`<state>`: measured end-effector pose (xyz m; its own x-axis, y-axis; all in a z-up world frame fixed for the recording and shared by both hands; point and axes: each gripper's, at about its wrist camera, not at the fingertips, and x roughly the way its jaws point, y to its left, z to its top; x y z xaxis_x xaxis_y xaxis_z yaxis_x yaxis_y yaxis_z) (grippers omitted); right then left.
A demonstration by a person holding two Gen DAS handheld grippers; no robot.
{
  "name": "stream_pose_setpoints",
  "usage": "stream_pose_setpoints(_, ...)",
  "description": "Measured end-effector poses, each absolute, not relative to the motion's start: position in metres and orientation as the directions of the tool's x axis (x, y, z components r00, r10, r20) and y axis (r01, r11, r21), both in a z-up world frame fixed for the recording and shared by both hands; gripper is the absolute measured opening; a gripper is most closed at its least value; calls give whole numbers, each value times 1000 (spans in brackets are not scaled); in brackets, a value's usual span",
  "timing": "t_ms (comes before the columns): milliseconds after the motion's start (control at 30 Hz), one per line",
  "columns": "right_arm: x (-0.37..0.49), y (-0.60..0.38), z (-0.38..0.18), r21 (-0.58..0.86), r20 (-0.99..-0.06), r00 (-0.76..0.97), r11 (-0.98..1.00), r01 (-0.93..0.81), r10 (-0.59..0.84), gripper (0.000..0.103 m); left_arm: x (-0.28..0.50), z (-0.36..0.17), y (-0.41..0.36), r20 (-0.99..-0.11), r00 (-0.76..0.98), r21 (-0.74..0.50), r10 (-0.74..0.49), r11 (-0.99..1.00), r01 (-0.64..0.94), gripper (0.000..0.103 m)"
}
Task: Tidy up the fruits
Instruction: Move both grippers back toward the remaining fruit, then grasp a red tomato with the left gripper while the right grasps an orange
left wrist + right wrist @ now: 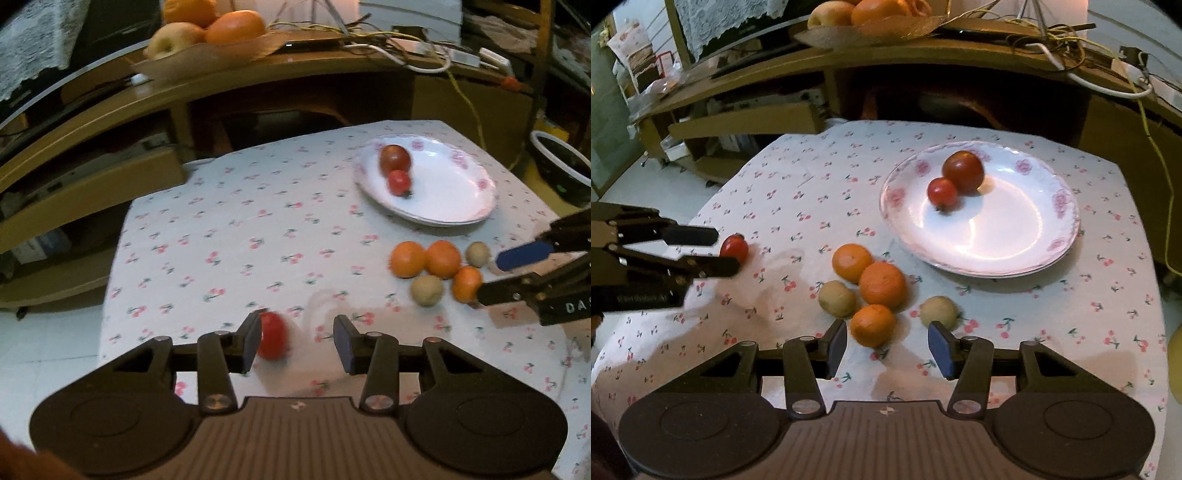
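Note:
A white floral plate (450,199) (1027,236) holds a large dark-red tomato (395,159) (963,171) and a small red one (399,181) (942,192). A loose red tomato (274,335) (734,249) lies on the cloth against the left finger of my open left gripper (298,343), which also shows in the right wrist view (724,251). Three oranges (443,258) (882,285) and two brownish kiwis (427,290) (837,298) cluster on the cloth. My right gripper (886,345) is open, just behind the nearest orange (872,325); it also shows in the left wrist view (491,275).
The table has a cherry-print cloth (229,229) (798,192). Behind it stands a wooden desk (280,85) with a tray of oranges and an apple (207,29) (864,14) and tangled cables (406,48). A dark bowl (561,166) sits off the table's right.

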<state>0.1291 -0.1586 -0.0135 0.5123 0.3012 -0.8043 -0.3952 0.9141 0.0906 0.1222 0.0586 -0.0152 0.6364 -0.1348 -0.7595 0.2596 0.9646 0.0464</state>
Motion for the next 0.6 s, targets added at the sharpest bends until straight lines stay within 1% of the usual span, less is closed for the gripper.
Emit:
stream_pose_setpoints(233,129,-152,-26,81,-826,484,910,-407,290,52,133,-32,62,-774,625,68,-101,968,241,48)
stream_pose_setpoints(500,132,-155,-29,87,-826,482,911,-402,291,52,142,-49,59,-788,608,62,-91,972,226,48)
stream_pose_setpoints(600,135,-155,-33,90,-827,480,912,-399,292,52,143,-49,57,-782,616,61,-100,970,235,45)
